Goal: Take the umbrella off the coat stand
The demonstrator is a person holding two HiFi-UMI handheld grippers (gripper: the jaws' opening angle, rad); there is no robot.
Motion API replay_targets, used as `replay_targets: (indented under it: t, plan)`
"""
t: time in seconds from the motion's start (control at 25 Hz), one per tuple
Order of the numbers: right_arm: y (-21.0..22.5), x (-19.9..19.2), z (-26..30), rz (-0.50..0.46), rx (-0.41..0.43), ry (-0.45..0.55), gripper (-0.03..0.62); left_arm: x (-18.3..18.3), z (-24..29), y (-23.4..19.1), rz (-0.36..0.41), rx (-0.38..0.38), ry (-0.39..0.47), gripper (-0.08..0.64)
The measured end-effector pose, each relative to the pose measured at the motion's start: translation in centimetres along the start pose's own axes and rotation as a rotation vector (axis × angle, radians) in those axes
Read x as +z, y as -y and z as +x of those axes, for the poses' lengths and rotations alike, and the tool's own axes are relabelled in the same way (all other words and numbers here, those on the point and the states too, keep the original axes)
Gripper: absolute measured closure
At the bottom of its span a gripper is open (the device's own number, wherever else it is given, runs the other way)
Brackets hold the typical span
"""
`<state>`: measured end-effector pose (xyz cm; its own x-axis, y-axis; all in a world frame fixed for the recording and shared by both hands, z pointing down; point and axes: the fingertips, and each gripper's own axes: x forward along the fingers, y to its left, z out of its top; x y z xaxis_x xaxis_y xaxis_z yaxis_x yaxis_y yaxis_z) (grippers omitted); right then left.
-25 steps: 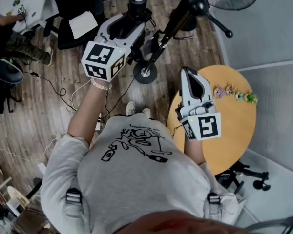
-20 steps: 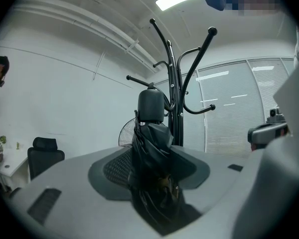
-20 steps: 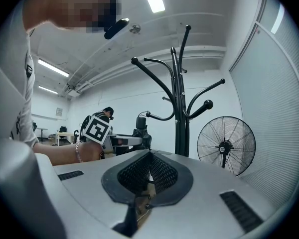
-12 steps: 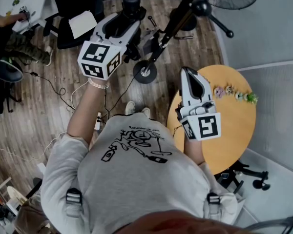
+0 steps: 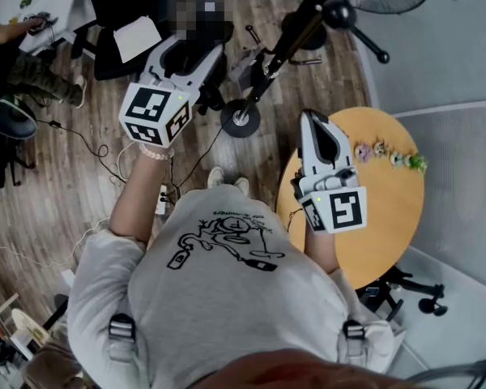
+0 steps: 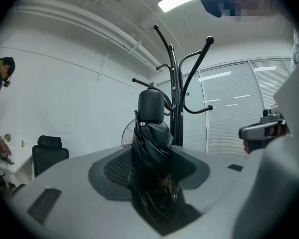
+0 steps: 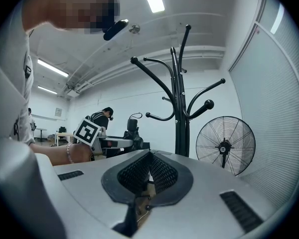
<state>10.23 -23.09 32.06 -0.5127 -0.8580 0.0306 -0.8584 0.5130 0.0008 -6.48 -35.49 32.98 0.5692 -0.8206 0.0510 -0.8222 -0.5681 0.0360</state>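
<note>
A black folded umbrella stands upright between the jaws of my left gripper, which is shut on its bunched cloth. Its round handle rises above the jaws. In the right gripper view the umbrella hangs left of the black coat stand, apart from its hooks. The coat stand rises just behind the umbrella. In the head view my left gripper is left of the stand's pole. My right gripper is level over the table edge, jaws together and empty.
A round wooden table with small figurines sits under my right gripper. A pedestal fan stands right of the stand. An office chair, floor cables and a seated person are at the left.
My left gripper has carried the umbrella leftward and a little nearer in the head view, further from the coat stand's pole. The right gripper has stayed where it was.
</note>
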Motion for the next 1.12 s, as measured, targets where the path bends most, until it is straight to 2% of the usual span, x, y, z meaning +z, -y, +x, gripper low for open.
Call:
replay_targets:
  t: [1.12]
  plan:
    - [-0.5,0.8,-0.7,-0.010,0.007,0.014,0.577,2.4,-6.8,5.3,0.021,-0.079,0.053,0.348]
